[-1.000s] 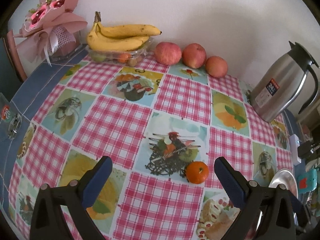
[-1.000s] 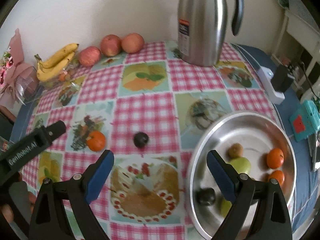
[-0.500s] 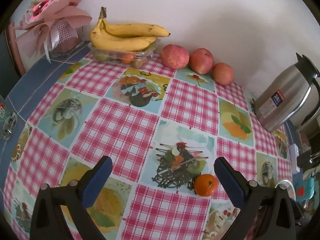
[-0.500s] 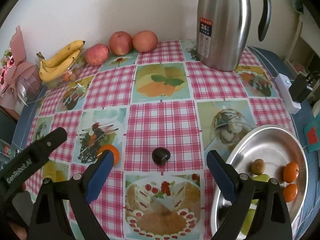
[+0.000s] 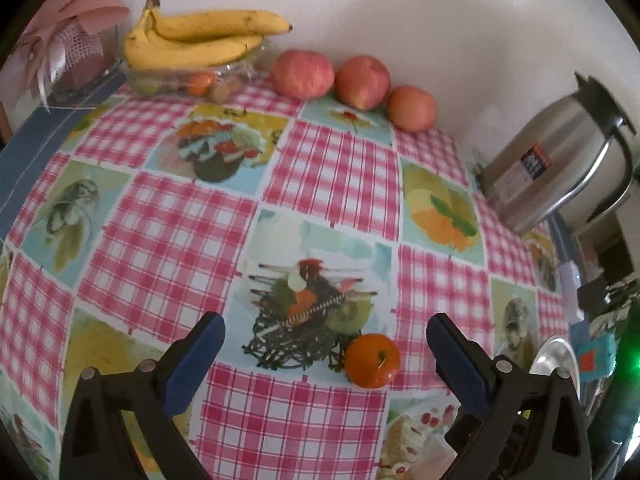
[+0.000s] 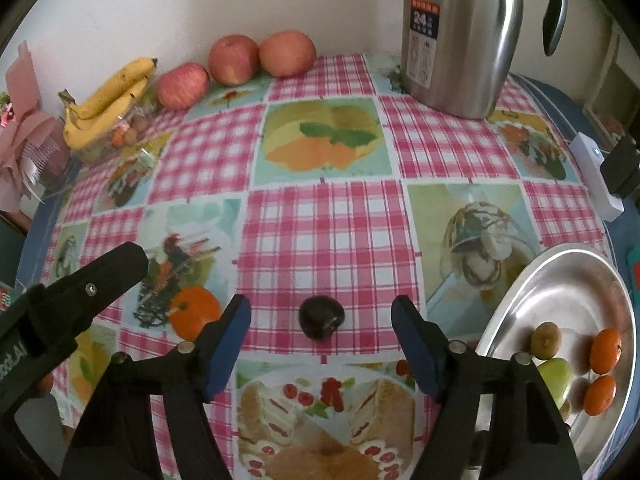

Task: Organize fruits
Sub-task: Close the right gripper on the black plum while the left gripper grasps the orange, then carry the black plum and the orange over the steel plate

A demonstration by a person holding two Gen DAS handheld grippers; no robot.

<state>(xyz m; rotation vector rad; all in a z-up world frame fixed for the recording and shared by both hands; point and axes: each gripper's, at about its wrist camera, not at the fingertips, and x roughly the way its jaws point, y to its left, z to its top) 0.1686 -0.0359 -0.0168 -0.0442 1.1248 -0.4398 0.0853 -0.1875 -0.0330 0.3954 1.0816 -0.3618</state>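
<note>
Between the closing right claw (image 6: 321, 322) jaws, untouched, dark plum (image 6: 322, 317)

Plain white wall (image 6: 120, 8) behind table. Table covered by pink checked cloth (image 6: 328, 232) with printed food panels, over blue underlay (image 5: 36, 136). Pale shelving (image 6: 612, 80) at right. Soft, even daylight.

Black hand-held gripper (image 6: 321, 322), blue pads (image 6: 228, 344), silver screws
</note>
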